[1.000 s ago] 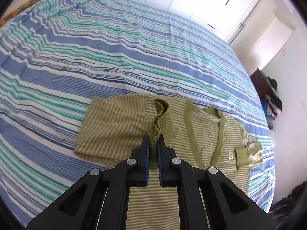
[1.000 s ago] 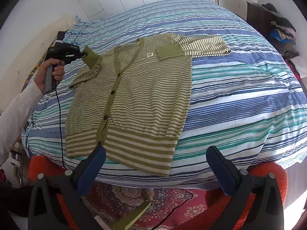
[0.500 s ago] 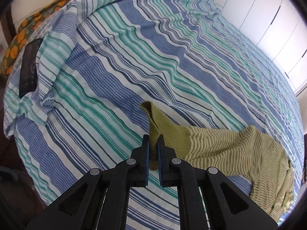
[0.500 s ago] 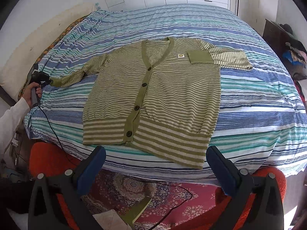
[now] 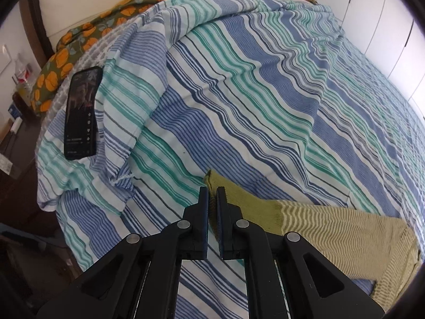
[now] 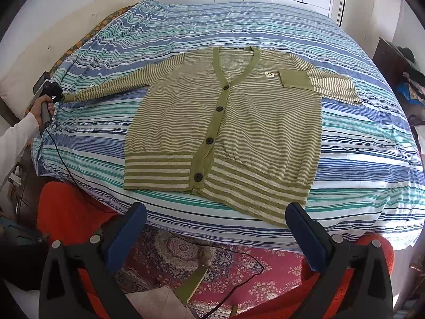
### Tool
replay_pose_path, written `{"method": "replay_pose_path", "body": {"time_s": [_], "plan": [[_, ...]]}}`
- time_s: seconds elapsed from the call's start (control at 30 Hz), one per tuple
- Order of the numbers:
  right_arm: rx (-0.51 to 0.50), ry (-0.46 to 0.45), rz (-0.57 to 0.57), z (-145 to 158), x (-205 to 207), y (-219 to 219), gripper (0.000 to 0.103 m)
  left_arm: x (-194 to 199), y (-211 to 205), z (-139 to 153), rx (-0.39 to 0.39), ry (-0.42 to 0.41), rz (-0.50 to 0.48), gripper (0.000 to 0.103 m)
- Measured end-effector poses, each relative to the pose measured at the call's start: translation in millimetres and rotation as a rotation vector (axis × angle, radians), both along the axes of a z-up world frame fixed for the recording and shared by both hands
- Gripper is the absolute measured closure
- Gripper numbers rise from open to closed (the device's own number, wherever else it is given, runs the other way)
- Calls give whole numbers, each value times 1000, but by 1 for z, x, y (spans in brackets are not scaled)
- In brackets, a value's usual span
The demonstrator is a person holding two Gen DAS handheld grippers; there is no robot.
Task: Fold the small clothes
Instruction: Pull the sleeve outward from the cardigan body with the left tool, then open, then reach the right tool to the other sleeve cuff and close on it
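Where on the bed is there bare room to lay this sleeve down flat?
Bare bedspread lies beyond the collar, and along the near edge left of the cardigan. The left gripper pinches the cuff near the corner, where a phone and rumpled cloth crowd it. The other sleeve lies folded on the far side.

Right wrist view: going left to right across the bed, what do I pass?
Hand with the left gripper shut on the cuff → stretched-out sleeve → row of buttons → smiley patch → folded-in sleeve → bare striped bedspread.
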State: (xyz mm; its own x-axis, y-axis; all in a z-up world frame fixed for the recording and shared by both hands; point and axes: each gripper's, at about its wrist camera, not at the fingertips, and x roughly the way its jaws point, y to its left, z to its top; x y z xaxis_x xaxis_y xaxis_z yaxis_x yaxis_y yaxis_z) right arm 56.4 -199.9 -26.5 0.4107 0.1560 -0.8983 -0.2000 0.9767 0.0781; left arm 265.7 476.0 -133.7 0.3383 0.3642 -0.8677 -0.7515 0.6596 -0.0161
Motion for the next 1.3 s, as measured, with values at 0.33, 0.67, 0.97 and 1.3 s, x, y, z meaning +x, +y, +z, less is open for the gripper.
{"method": "replay_pose_path", "body": {"time_s": [0.33,0.67,0.97,1.3], "plan": [[-7,12,22,-4,4,9,0,-36,7,-42,-69,96,62,87],[42,-32,26,-4,5,6,0,-94,-134,7,4,-46,-246,21],[-227,-256,105,-30,139,-75,0,-157,-288,-11,-79,-122,-392,16],[-420,-86,316,-126,319,-60,34,-168,-305,-54,72,31,-411,16]]}}
